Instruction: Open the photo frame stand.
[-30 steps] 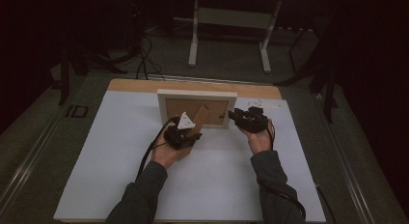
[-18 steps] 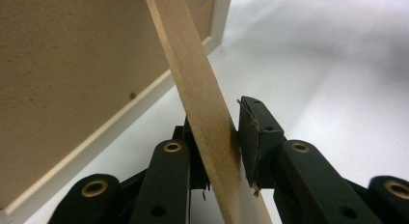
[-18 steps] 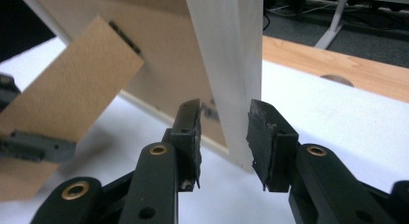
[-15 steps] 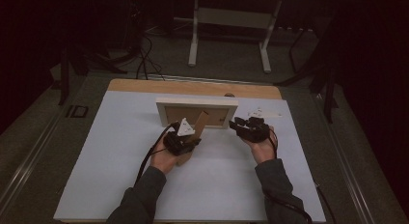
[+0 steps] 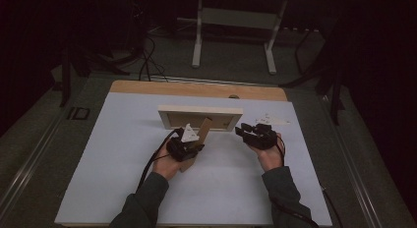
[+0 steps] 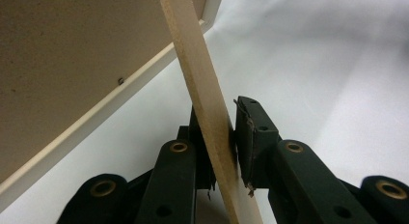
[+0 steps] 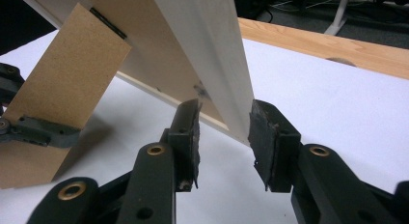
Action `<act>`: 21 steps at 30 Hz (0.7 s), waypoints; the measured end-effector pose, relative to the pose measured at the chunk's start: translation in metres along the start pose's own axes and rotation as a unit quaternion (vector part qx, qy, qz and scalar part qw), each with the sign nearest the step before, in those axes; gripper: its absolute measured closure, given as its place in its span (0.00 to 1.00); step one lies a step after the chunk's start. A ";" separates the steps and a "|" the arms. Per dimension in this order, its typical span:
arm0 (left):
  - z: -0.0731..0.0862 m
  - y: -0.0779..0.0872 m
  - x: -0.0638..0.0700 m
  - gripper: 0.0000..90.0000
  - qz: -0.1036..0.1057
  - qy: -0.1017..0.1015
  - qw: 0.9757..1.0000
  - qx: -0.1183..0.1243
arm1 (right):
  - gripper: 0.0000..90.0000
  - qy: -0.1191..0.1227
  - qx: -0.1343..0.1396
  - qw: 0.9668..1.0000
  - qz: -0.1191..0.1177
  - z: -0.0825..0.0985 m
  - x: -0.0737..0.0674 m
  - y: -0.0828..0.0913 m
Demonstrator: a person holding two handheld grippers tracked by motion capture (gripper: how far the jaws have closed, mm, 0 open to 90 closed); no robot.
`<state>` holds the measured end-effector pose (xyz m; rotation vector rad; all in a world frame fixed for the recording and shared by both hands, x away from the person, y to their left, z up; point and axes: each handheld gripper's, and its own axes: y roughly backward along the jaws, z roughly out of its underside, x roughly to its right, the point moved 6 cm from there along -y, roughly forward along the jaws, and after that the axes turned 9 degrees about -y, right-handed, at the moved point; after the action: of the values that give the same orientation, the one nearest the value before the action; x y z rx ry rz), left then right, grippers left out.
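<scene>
The pale wooden picture frame (image 5: 200, 118) stands on its long edge near the far middle of the white tabletop (image 5: 123, 188), its brown backing board facing the person. From that back, the brown fibreboard easel leg (image 5: 199, 139) slopes down toward the person's left hand.

Compared with a second ago, the left gripper (image 5: 184, 148) has drawn back toward the person, and the leg has swung further out from the frame with it. In the left gripper view its jaws are pressed onto the thin edge of the leg (image 6: 205, 108), one pad on each face. The right gripper (image 5: 255, 134) has moved as well: a second ago it was up at the frame's right end, and now it sits lower, just beside and slightly behind that end. In the right gripper view its jaws are spread, with the frame's pale side rail (image 7: 207, 55) running down between them, and a gap shows on each side.

Judging from this, the leg is being opened to prop the frame up. The right gripper appears to guard the frame's end rather than hold it, so the frame's balance depends on the leg and the left grip.
</scene>
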<state>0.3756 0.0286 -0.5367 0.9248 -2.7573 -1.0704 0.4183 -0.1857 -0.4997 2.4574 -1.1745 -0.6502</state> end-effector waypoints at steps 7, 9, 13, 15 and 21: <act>0.002 -0.001 0.003 0.87 -0.003 -0.009 1.000 -0.009 | 0.70 -0.001 -0.002 1.000 -0.002 0.005 0.000 0.002; 0.003 -0.002 0.005 0.87 -0.002 -0.012 1.000 -0.011 | 0.70 0.000 -0.002 1.000 -0.002 0.007 0.000 0.002; 0.003 -0.002 0.005 0.87 -0.003 -0.011 1.000 -0.010 | 0.70 0.002 -0.002 1.000 -0.002 0.010 -0.001 0.002; 0.003 -0.002 0.005 0.87 -0.004 -0.010 1.000 -0.009 | 0.70 0.006 -0.003 1.000 0.001 0.014 -0.001 0.003; 0.004 -0.001 0.006 0.86 -0.006 -0.008 1.000 -0.007 | 0.69 0.000 0.004 1.000 0.005 0.023 0.001 0.006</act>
<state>0.3705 0.0272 -0.5411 0.9355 -2.7572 -1.1025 0.4032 -0.1926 -0.5168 2.4569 -1.1906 -0.6442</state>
